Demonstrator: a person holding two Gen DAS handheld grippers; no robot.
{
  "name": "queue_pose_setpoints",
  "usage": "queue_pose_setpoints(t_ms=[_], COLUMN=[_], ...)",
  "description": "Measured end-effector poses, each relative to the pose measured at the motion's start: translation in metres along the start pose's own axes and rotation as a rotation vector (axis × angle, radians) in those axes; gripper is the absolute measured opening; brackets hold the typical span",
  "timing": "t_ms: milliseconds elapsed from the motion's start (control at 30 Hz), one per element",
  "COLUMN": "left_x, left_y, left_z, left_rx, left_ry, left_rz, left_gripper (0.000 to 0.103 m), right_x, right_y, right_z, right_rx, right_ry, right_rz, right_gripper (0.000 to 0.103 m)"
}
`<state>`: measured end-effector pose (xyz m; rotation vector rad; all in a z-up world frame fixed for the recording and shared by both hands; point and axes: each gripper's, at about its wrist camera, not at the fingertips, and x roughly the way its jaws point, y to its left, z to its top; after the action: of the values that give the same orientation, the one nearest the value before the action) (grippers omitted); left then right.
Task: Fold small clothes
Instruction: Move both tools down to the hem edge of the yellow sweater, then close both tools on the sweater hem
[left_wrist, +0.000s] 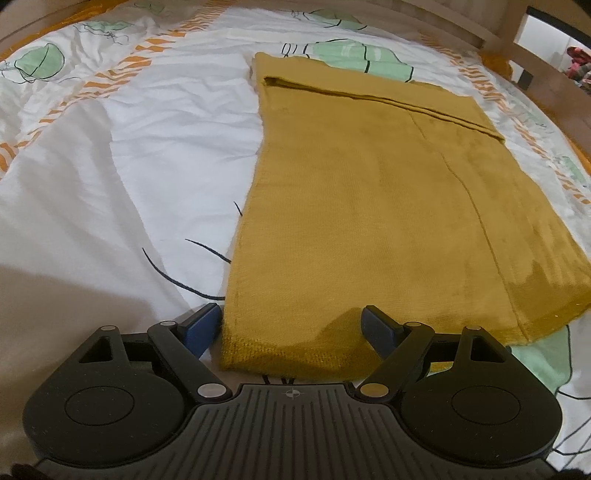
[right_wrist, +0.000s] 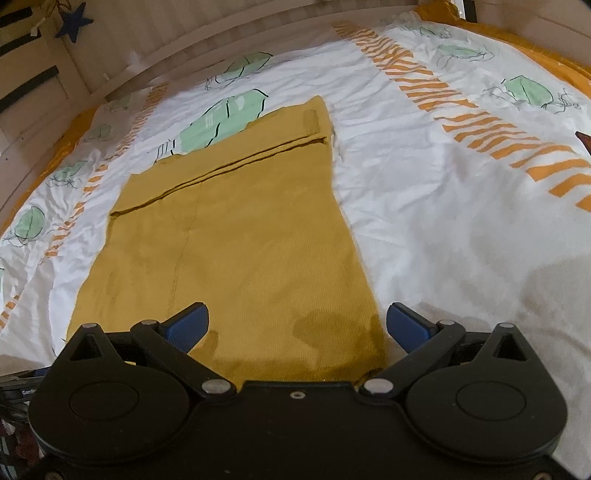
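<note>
One mustard garment (left_wrist: 369, 206) lies flat on the patterned duvet (left_wrist: 155, 140), its near hem between the wide-open, empty left gripper (left_wrist: 291, 325) and right gripper (right_wrist: 297, 325), which should each pinch a hem corner evenly before folding

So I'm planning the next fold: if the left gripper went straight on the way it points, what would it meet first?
Most likely the near hem of the mustard-yellow garment. The left gripper is open, angled down over that corner, which lies flat on the patterned duvet. Depth is unclear, so its height above the cloth is uncertain.
</note>
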<state>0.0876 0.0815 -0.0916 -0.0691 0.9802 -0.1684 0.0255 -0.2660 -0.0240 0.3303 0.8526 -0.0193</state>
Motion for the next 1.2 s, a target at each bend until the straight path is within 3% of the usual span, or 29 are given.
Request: queue_pose_setpoints(t_ms=[200, 400, 600, 1200], left_x=[0.001, 0.001, -0.001, -0.006], left_y=[0.002, 0.003, 0.006, 0.011], left_z=[0.0, 0.0, 0.0, 0.0], left_rx=[-0.003, -0.028, -0.046, -0.071], left_ry=[-0.002, -0.008, -0.012, -0.004], left_rz=[-0.013, -0.016, -0.028, -0.052], left_gripper=[0.081, 0.064, 0.055, 0.049], right_x=[0.013, 0.023, 0.027, 0.025], right_y=[-0.009, -0.018, -0.02, -0.032], right_z=[0.004, 0.006, 0.007, 0.012], right_rx=[0.03, 0.071, 0.078, 0.138], right_ry=[0.055, 0.117, 0.161, 0.252], right_rz=[0.012, 0.051, 0.083, 0.225], right_gripper=[0.102, 0.102, 0.102, 0.102])
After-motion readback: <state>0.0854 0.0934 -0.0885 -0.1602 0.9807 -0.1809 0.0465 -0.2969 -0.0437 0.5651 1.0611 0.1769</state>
